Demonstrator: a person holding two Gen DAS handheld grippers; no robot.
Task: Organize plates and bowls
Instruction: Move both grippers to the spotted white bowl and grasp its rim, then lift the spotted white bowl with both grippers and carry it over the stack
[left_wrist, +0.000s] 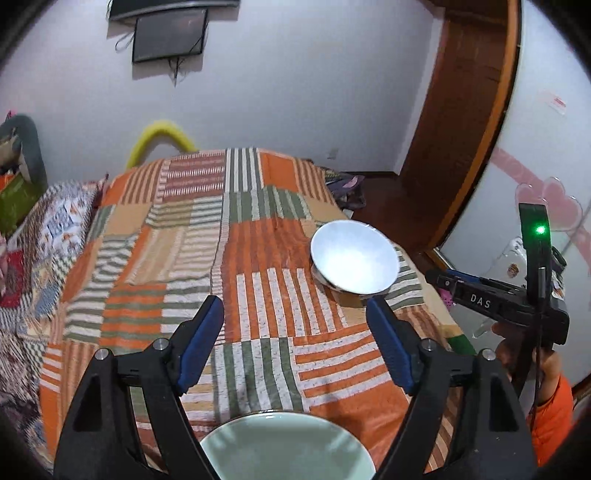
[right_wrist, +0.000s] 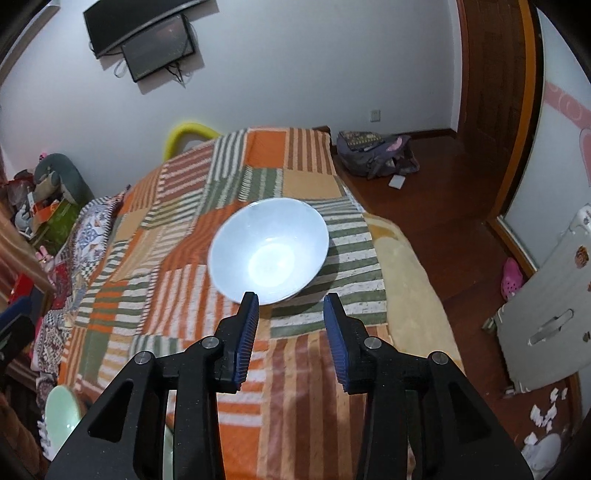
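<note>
left gripper (left_wrist: 295, 314): jaws apart, empty, above green plate (left_wrist: 288, 446) | right gripper (right_wrist: 291, 310): jaws apart, empty | white bowl (right_wrist: 267, 251) at 12 o'clock on striped blanket (right_wrist: 306, 369)

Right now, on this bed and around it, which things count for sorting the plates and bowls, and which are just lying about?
For the job:
- white bowl on the striped blanket
- pale green plate at the near edge
- left gripper, open, empty
- right gripper, open, empty

Just lying about:
- backpack on the floor
- pink shoe
- wall screen
- yellow foam tube
</note>
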